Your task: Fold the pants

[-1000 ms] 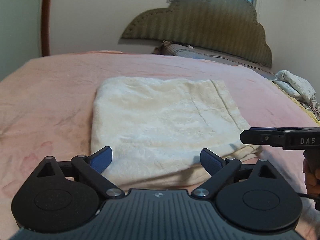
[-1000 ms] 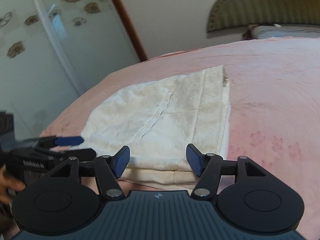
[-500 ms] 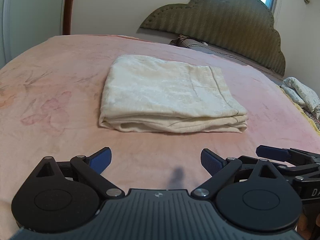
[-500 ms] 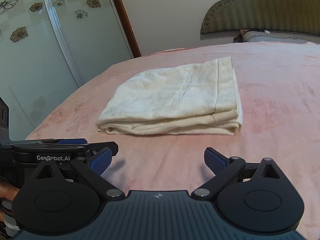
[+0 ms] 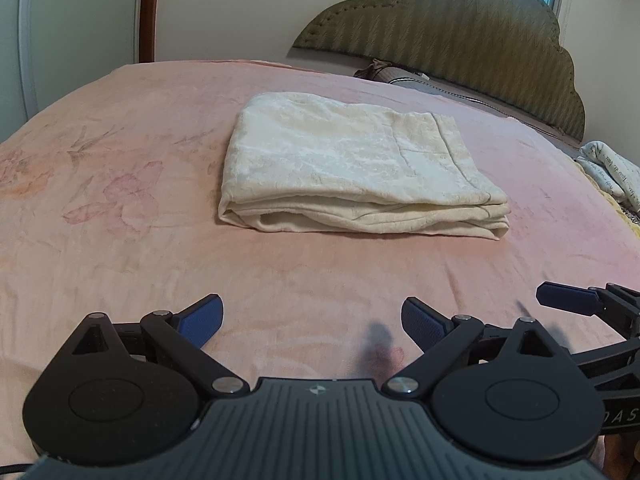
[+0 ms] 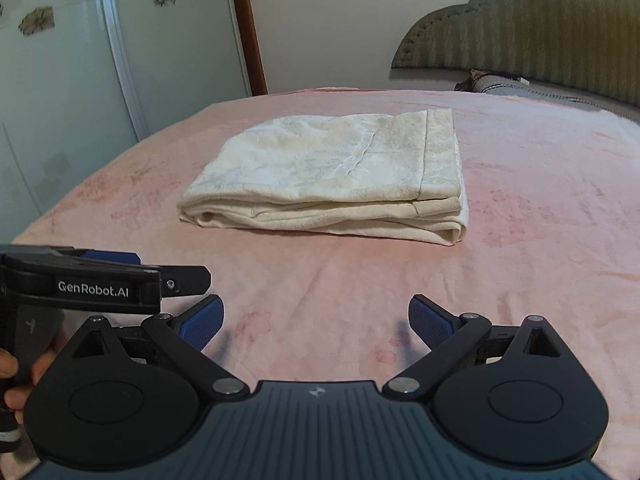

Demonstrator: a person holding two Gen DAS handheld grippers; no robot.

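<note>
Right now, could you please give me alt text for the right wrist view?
Cream pants lie folded on a pink bedspread. The open, empty right gripper sits in front of them, apart.

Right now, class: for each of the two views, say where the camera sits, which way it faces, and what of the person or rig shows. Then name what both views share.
Left wrist: rides the left gripper, facing forward and down across the bed at the pants, headboard behind; the right gripper's tip shows at right.
Right wrist: rides the right gripper, facing the pants with a wardrobe at left; the left gripper and a hand show at left.
Shared: folded pants, pink bed, headboard; both jaws open, empty.
</note>
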